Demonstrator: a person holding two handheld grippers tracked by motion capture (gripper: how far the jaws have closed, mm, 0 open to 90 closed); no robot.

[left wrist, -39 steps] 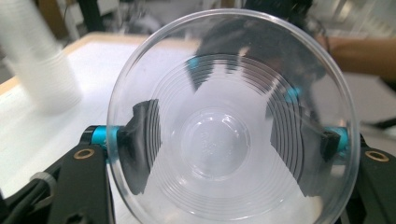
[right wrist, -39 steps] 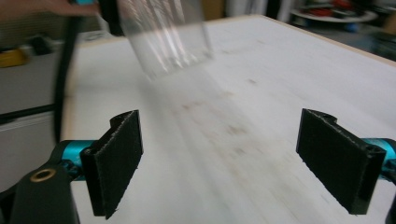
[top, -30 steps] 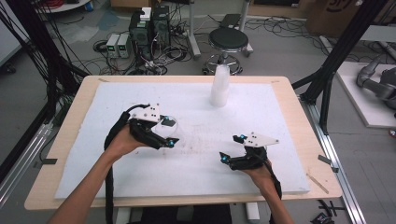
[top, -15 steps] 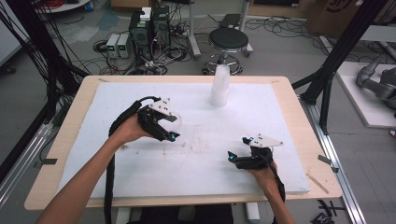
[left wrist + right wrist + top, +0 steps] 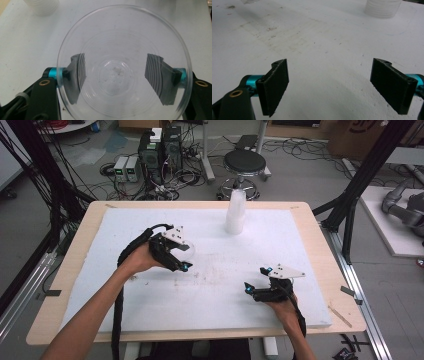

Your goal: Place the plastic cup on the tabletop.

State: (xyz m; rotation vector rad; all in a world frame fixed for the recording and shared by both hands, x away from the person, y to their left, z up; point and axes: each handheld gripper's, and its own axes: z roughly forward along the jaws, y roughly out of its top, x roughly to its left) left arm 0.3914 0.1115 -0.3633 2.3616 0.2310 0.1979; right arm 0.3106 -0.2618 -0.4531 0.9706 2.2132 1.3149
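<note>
My left tongs gripped a clear plastic cup, jaws pressed on its two sides, lifted over the white table left of centre. My right tongs rested low at the right, spread wide and empty. A white stack of cups stood upright at the far edge.

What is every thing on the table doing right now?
Clear cup: empty, held between the left gripper's jaws.
Left gripper: shut on the clear cup.
Right gripper: open, holding nothing, low over the white mat.
White bottle: upright on the mat, untouched.
</note>
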